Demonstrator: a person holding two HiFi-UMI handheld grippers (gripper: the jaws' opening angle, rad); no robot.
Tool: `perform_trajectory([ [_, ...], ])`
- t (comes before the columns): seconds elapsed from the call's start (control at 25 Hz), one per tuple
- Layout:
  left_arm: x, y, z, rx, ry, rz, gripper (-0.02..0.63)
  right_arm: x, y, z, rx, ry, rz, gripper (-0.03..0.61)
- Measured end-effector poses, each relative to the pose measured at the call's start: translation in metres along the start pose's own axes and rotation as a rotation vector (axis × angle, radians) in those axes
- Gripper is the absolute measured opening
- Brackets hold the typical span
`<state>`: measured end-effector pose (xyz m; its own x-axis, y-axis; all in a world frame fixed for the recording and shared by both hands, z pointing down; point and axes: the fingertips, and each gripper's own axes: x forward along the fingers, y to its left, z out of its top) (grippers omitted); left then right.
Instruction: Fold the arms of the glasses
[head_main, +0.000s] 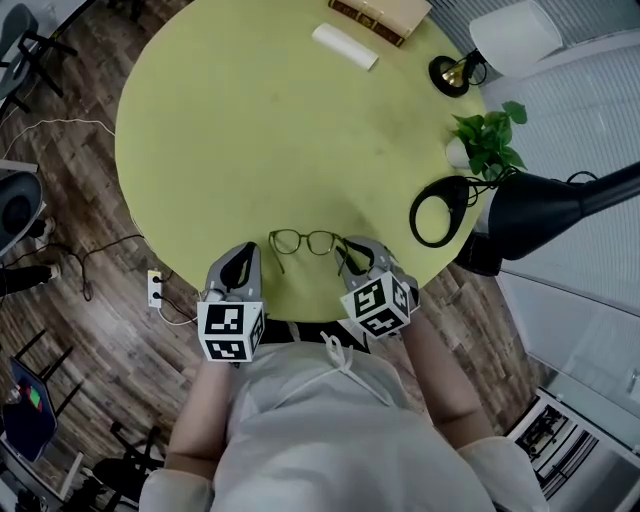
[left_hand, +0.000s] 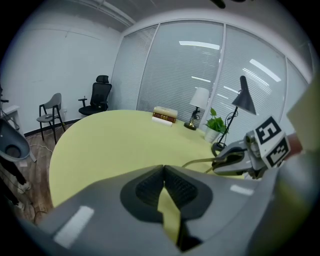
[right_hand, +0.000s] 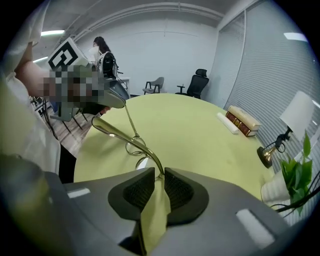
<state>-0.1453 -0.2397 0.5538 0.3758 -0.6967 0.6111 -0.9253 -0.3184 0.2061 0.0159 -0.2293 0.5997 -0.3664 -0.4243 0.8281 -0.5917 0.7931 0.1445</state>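
Note:
Thin-rimmed glasses (head_main: 305, 242) lie on the round yellow-green table (head_main: 260, 130) near its front edge, both arms unfolded toward me. My right gripper (head_main: 352, 258) is at the right arm. In the right gripper view that arm (right_hand: 131, 140) runs in between the pads (right_hand: 179, 189), and a narrow gap shows beside it, so the right gripper (right_hand: 160, 172) reads as open. My left gripper (head_main: 243, 262) sits just left of the left arm's end. In its own view the left gripper (left_hand: 163, 169) is shut, tips touching, with nothing between them. A bit of the frame (left_hand: 197, 161) shows by the right gripper (left_hand: 220, 161).
At the table's far side lie a book (head_main: 380, 15) and a white roll (head_main: 345, 46). A small lamp (head_main: 455, 72), a potted plant (head_main: 485, 140) and a black desk lamp (head_main: 540, 205) with a ring base (head_main: 440, 210) stand at the right edge. Chairs stand around the room.

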Motion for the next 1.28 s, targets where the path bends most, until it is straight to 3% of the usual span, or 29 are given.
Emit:
perform_trajectory([
  [0.12, 0.003, 0.003, 0.001, 0.001, 0.003, 0.008, 0.006, 0.003, 0.003, -0.001, -0.045, 0.014, 0.005, 0.028],
  [0.44, 0.01, -0.001, 0.006, 0.017, 0.003, -0.004, 0.006, 0.005, 0.003, 0.001, -0.099, 0.006, 0.036, 0.026],
  [0.92, 0.038, -0.025, 0.006, -0.016, 0.026, -0.073, 0.006, 0.004, 0.004, -0.002, -0.048, 0.006, 0.054, 0.026],
  [1.28, 0.053, -0.012, -0.02, -0.121, 0.102, -0.049, 0.006, 0.004, 0.01, -0.002, -0.049, 0.019, 0.047, 0.026],
])
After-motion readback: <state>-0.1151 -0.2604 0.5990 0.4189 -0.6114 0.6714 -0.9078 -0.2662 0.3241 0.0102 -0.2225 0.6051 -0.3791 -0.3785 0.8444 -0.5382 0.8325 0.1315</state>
